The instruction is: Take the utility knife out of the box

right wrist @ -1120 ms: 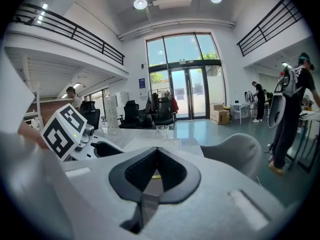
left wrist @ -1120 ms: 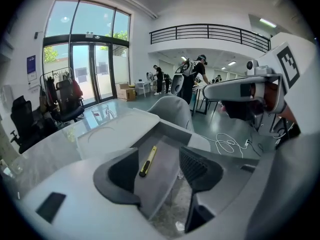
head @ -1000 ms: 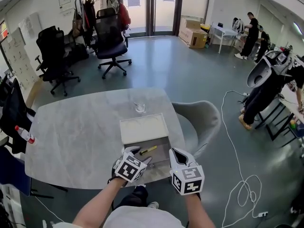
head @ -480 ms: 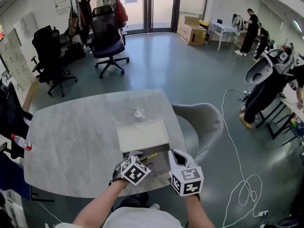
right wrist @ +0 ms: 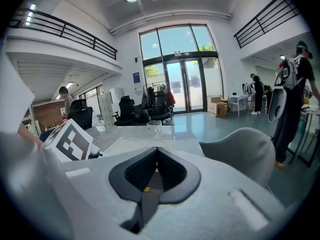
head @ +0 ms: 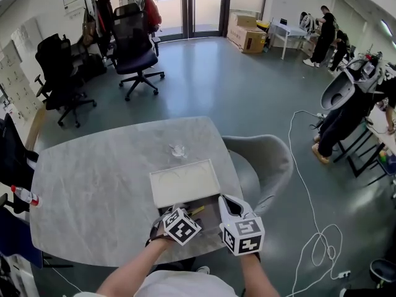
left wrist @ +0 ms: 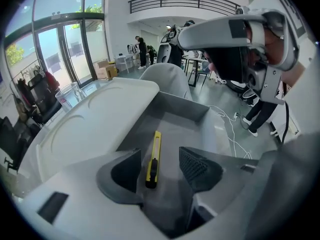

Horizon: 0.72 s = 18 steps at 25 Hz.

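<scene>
We set the head camera high above the table (head: 93,184), facing forward and steeply down. The left gripper (head: 172,211) and right gripper (head: 227,203) appear at its lower edge. The left gripper view sits close behind its own jaws and tilts down into the open box (left wrist: 185,106). The right gripper view looks nearly level across the tabletop toward the glass doors (right wrist: 185,89). The head and left gripper views share the box and its lid (head: 184,182). All three views share the grey chair (head: 263,159).
</scene>
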Available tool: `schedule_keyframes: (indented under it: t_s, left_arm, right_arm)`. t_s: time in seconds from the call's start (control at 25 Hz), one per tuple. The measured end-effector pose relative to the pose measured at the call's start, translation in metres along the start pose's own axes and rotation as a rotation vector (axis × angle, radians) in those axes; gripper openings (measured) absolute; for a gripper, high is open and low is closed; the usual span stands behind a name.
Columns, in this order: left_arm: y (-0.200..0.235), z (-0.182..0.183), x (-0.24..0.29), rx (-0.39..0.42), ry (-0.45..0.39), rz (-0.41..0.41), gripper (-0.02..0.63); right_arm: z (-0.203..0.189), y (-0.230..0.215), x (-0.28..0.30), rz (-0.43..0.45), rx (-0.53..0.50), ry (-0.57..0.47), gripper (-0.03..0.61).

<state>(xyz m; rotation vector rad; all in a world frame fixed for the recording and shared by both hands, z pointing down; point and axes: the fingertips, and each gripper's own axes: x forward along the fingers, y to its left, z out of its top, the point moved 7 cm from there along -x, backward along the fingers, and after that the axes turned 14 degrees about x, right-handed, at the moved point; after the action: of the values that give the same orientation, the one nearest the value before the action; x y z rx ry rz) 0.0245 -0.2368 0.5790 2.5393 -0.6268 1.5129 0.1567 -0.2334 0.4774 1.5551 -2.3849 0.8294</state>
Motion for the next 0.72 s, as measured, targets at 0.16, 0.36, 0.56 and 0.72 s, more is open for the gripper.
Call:
schedule_keyframes:
  t_s: [0.16,0.36,0.56,0.72]
  left_arm:
    - [0.002,-0.002,0.006,0.002,0.021,-0.024,0.232]
    - [0.001,0.002,0.015,0.027,0.035,-0.053,0.231]
    - [0.000,0.001,0.020,0.061,0.066,-0.068,0.229]
    - [0.001,0.000,0.020,0.071,0.069,-0.052,0.208]
  right_arm:
    - [0.001,-0.002,0.008,-0.004,0.007,0.011,0.005]
    - [0.003,-0.007,0.015,-0.007,0.014,0.021,0.005]
    - [0.004,-0.009,0.019,-0.011,0.015,0.027,0.005]
    - [0.004,-0.010,0.020,-0.015,0.016,0.031,0.005]
